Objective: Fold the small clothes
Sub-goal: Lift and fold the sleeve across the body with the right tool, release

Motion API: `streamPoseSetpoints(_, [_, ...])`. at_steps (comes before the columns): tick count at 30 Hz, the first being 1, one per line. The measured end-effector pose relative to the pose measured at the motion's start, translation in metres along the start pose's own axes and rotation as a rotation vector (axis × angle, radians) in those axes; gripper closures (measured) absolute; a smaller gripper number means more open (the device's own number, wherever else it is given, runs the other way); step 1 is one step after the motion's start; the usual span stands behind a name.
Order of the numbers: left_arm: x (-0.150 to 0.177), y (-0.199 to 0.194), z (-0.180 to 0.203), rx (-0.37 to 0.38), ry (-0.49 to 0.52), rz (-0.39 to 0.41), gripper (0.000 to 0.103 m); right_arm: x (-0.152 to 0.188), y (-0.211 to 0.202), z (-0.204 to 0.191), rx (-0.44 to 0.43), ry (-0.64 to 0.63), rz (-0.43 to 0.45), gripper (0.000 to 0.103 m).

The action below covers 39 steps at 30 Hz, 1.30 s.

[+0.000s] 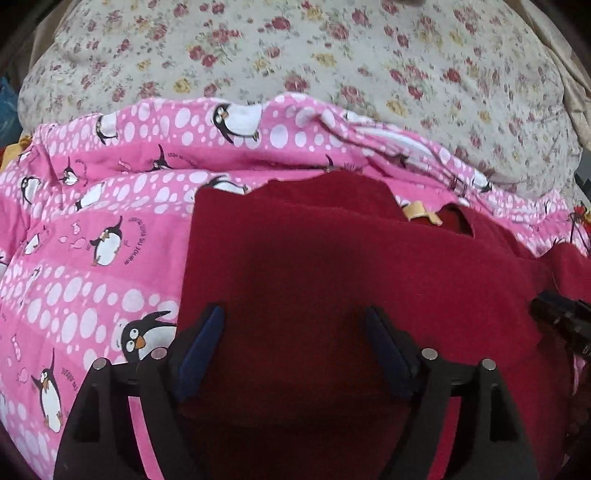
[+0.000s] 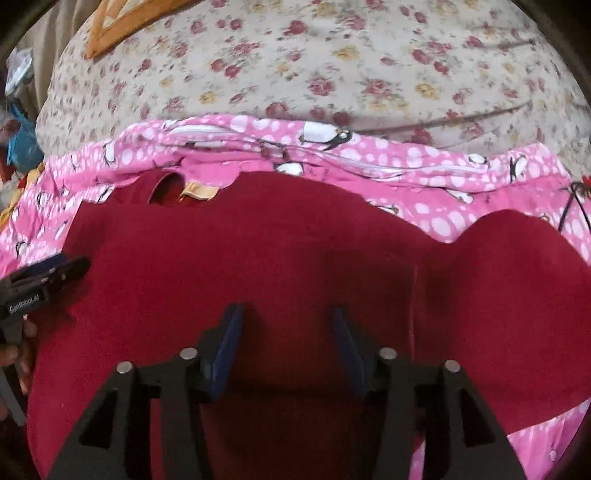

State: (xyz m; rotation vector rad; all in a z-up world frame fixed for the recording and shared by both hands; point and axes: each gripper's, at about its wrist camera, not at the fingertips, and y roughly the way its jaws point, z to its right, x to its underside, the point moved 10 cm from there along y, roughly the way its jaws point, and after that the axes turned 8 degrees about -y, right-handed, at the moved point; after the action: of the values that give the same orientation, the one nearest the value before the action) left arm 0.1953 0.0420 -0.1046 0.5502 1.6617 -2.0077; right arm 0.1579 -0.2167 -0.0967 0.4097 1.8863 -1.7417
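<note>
A bed covered by a flowered sheet (image 1: 369,55) is filling the far part of both views, and a pink penguin blanket (image 1: 92,229) is lying across its near side. On that blanket a dark red garment (image 1: 332,266) is lying spread out flat, its collar with a yellow tag (image 2: 199,192) pointing toward the far edge. The left gripper (image 1: 295,325) is hovering over the garment's left part with its jaws standing wide apart and nothing between them. The right gripper (image 2: 286,321) is hovering over the garment's middle, also spread apart and holding nothing. An orange patterned cloth (image 2: 122,22) is sitting far left on the sheet.
</note>
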Motion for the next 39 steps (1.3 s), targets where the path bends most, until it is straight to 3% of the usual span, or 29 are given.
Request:
streamPoseSetpoints(1, [-0.002,-0.004,0.001,0.003,-0.011,0.01,0.037,-0.003,-0.007,0.002,-0.002,0.019,0.022,0.062])
streamPoseSetpoints(2, [-0.003,-0.009,0.001,0.007,-0.029,0.026,0.037,-0.009,-0.023,0.013,-0.004,0.074,0.084,0.063])
streamPoseSetpoints(6, [-0.005,-0.023,0.014,0.054,-0.04,0.059,0.037,-0.022,-0.086,0.094,0.077,0.256,0.289,0.047])
streamPoseSetpoints(9, [0.001,-0.027,0.032,0.1,-0.005,0.046,0.037,-0.006,-0.135,0.189,0.212,0.382,0.374,0.047])
streamPoseSetpoints(11, [0.006,-0.027,0.043,0.12,0.02,0.033,0.037,0.012,-0.156,0.247,0.309,0.412,0.364,0.047])
streamPoseSetpoints(14, [0.012,-0.028,0.058,0.135,0.063,0.028,0.037,0.034,-0.176,0.318,0.382,0.474,0.34,0.047])
streamPoseSetpoints(18, [0.019,-0.022,0.068,0.134,0.1,0.012,0.037,0.052,-0.167,0.374,0.341,0.552,0.289,0.048])
streamPoseSetpoints(21, [0.022,-0.014,0.067,0.125,0.097,-0.018,0.037,0.047,-0.159,0.383,0.299,0.541,0.308,0.049])
streamPoseSetpoints(23, [0.023,-0.011,0.066,0.129,0.085,-0.028,0.037,0.04,-0.152,0.381,0.264,0.527,0.299,0.055])
streamPoseSetpoints(25, [0.023,-0.012,0.066,0.133,0.079,-0.027,0.037,0.037,-0.147,0.378,0.268,0.5,0.273,0.093])
streamPoseSetpoints(29, [0.023,-0.013,0.065,0.135,0.076,-0.023,0.037,0.043,-0.173,0.375,0.331,0.489,0.329,0.095])
streamPoseSetpoints(34, [0.022,-0.016,0.061,0.143,0.046,-0.017,0.037,0.038,-0.221,0.36,0.346,0.483,0.431,0.095])
streamPoseSetpoints(39, [0.018,-0.021,0.055,0.157,0.002,-0.006,0.037,0.006,-0.255,0.297,0.251,0.415,0.516,0.096])
